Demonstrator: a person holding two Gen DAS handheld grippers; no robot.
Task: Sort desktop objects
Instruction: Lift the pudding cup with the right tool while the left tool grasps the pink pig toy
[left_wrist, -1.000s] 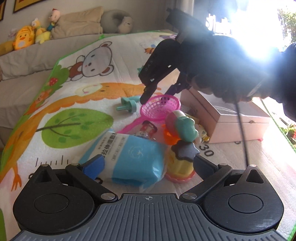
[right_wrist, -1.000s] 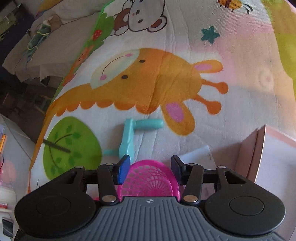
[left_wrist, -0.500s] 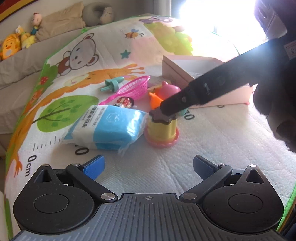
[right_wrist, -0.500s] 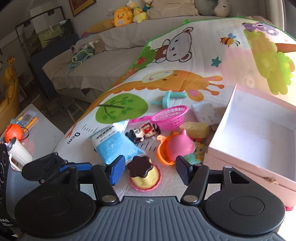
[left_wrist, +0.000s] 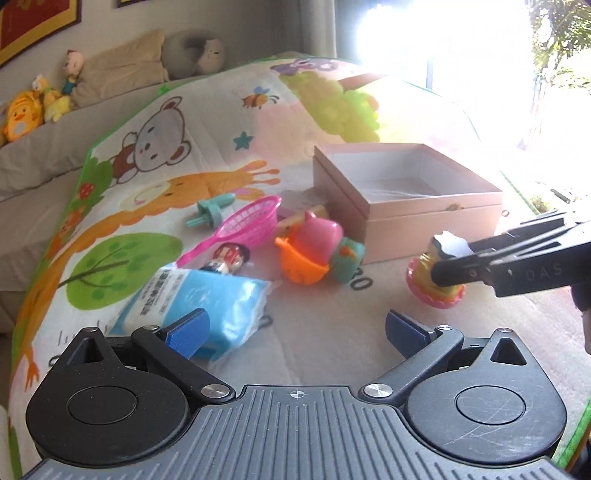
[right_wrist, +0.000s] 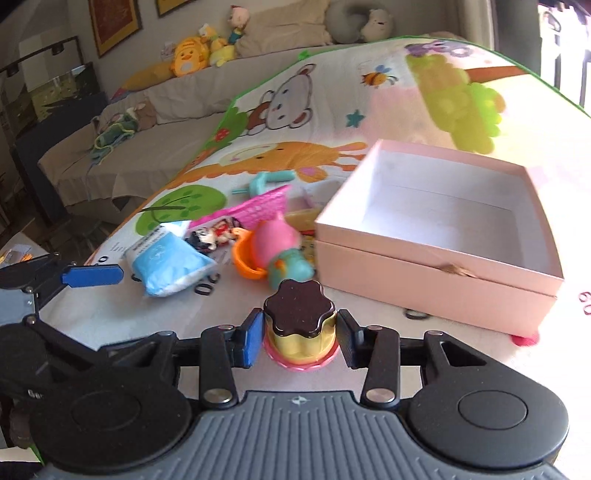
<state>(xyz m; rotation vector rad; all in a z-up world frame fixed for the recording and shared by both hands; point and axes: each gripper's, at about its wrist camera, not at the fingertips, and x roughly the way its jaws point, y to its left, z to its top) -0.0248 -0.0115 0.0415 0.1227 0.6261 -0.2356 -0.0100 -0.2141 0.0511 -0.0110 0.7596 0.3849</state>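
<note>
A pudding-cup toy (right_wrist: 299, 325) with a brown flower lid, yellow body and pink base sits between the pads of my right gripper (right_wrist: 299, 341). The jaws are closing and the pads lie against its sides. In the left wrist view the same toy (left_wrist: 424, 280) is low over the mat, in front of the open pink box (left_wrist: 424, 229). My left gripper (left_wrist: 295, 326) is open with nothing between its fingers, just short of a blue tissue pack (left_wrist: 195, 299). The inside of the box (right_wrist: 443, 210) is white and bare.
Left of the box lie a pink net scoop (left_wrist: 255, 221), a teal T-shaped piece (left_wrist: 212, 212), a small doll (left_wrist: 225, 258) and an orange and pink toy with a teal part (left_wrist: 306, 254). The cartoon mat (left_wrist: 155, 122) ends at a grey sofa with plush toys (right_wrist: 192, 55).
The right gripper swung back from the pink scoop, came around the pudding-cup toy and narrowed onto it. The toy now sits further right, in front of the box. The left gripper drew back.
</note>
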